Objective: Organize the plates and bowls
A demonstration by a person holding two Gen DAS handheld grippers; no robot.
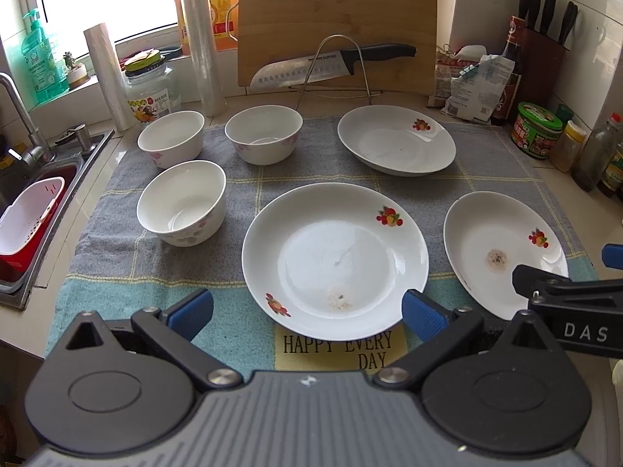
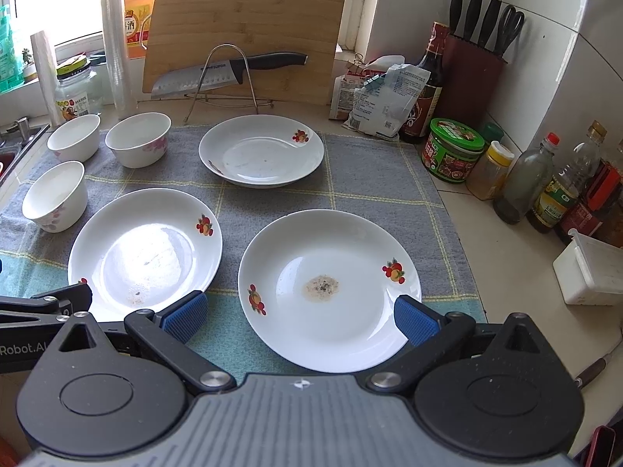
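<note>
Behind the grey checked towel (image 1: 241, 179): bamboo cutting board (image 2: 249, 31) leaning on the wall, knife (image 2: 229, 72) marked "SUPOR" resting on a wire rack (image 2: 226, 78); knife block (image 2: 473, 81) and sauce bottles to the right, sink (image 1: 35, 202) to the left. Towel patch reads "HAPPY EVERY DAY".

Three plates on the towel: far plate (image 2: 261, 151), left plate (image 1: 335, 257), right plate (image 2: 330, 290); three bowls (image 1: 182, 202) grouped left.

Left gripper (image 1: 307, 309) jaws wide apart, holding nothing, flanking the left plate's near rim. Right gripper (image 2: 299, 317) likewise spread wide, empty, flanking the right plate.
</note>
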